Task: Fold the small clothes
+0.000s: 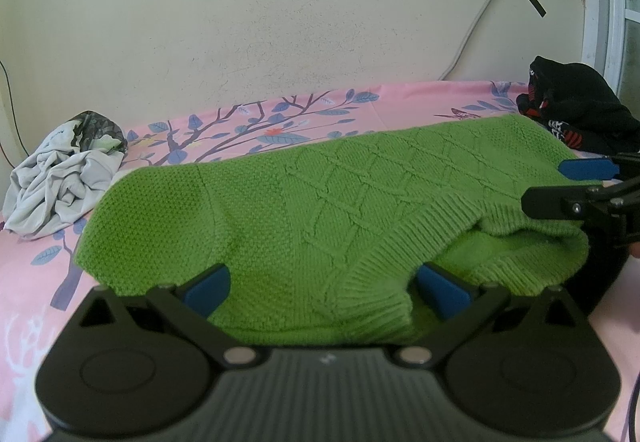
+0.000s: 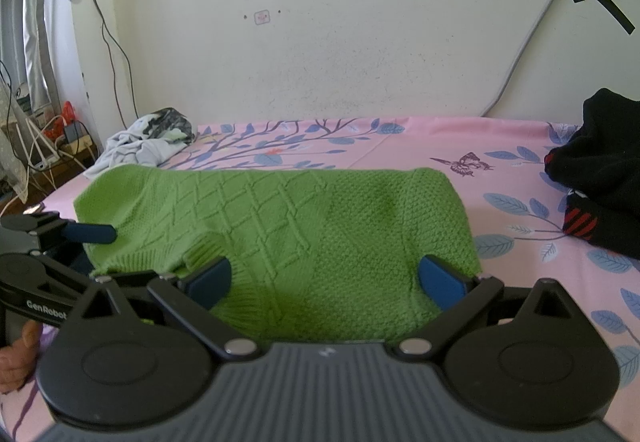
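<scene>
A green knitted sweater (image 1: 320,201) lies folded on the pink bed; it also shows in the right wrist view (image 2: 304,234). My left gripper (image 1: 324,288) is open, its blue pads (image 1: 208,290) straddling the sweater's near ribbed edge. My right gripper (image 2: 326,280) is open over the sweater's near edge, its pads (image 2: 440,282) wide apart. The right gripper also shows at the right of the left wrist view (image 1: 576,185), and the left gripper at the left of the right wrist view (image 2: 76,238). Neither holds cloth.
A crumpled grey garment (image 1: 64,185) lies at the bed's far left, also in the right wrist view (image 2: 140,145). A black garment with red marks (image 1: 576,113) lies at the far right. The pink floral sheet (image 2: 520,201) ends at the wall. Cables and a power strip (image 2: 60,145) sit left of the bed.
</scene>
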`<state>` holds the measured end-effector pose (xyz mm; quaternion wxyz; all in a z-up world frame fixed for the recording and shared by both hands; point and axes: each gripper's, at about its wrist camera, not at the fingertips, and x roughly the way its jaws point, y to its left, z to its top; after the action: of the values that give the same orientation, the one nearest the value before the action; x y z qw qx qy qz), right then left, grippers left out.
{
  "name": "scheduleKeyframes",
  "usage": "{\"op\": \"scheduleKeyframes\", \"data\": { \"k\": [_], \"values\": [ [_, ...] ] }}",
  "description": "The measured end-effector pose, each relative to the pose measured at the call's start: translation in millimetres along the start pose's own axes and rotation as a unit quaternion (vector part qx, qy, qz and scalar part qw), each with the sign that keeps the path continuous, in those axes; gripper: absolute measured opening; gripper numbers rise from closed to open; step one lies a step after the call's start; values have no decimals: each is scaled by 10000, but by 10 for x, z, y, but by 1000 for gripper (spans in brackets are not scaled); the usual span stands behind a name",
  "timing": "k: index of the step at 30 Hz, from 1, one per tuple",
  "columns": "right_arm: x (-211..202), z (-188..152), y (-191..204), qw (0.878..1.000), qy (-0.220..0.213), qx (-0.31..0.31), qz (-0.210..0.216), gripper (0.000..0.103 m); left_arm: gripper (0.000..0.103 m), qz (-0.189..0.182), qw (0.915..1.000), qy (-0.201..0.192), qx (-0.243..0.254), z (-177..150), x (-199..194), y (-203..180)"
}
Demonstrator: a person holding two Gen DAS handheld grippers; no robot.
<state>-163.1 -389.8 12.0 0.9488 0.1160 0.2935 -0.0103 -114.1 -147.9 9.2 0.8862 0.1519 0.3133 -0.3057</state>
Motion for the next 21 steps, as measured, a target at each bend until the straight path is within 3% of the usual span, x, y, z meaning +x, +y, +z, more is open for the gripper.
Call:
{"op": "scheduleKeyframes", "data": {
  "k": [21],
  "values": [
    [-3,1,3,10000,-1,0,-5,94,103,-13,10000,18,-3,-15,20,6]
  ]
}}
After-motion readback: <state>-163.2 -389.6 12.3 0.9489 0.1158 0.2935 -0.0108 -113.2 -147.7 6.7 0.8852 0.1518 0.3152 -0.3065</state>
